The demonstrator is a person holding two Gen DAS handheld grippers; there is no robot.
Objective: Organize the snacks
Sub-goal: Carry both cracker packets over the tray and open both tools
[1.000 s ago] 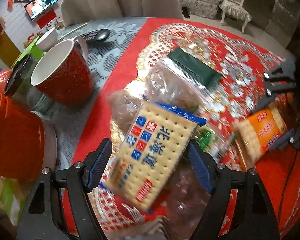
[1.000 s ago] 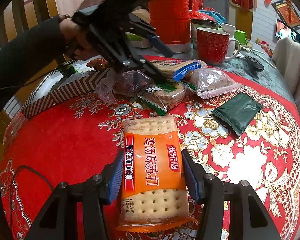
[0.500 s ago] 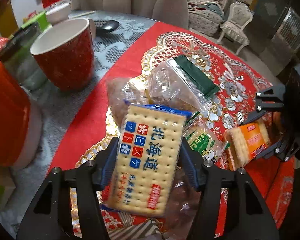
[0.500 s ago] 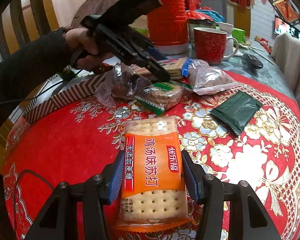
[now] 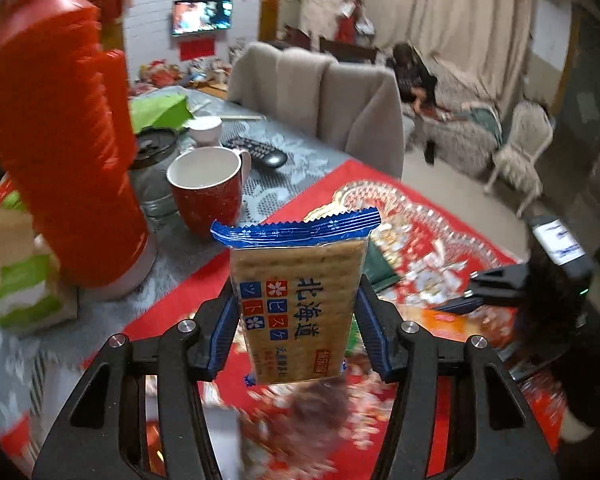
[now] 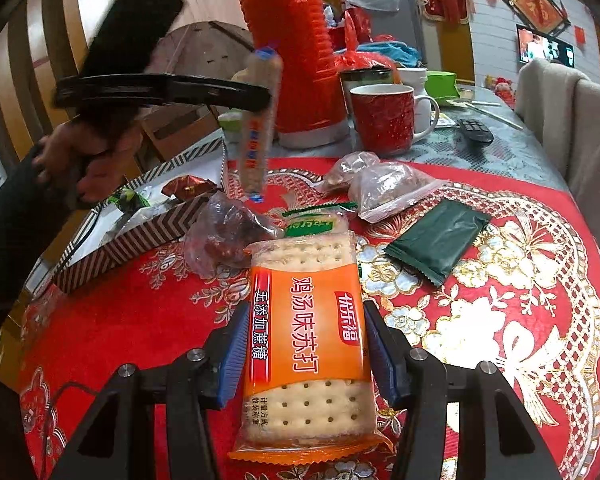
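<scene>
The left gripper (image 5: 296, 320) now clamps the blue-edged cracker pack (image 5: 300, 304) between its blue pads and holds it upright in the air, above the red desk (image 5: 172, 296); a second ago its jaws stood wider around the pack, which lay on the snack pile, and they have just been closing onto it. From the right wrist view the pack hangs high beside the red thermos (image 6: 296, 52), over the striped box (image 6: 140, 236). The right gripper (image 6: 306, 356) has hardly shifted: its pads grip the orange cracker pack (image 6: 306, 332) as before, and the pack lies flat on the desk, nearer the camera than the green-labelled pack (image 6: 316, 224). The clear bags (image 6: 388, 184) and the dark green sachet (image 6: 440, 236) lie where they did, right of the thermos's base.
</scene>
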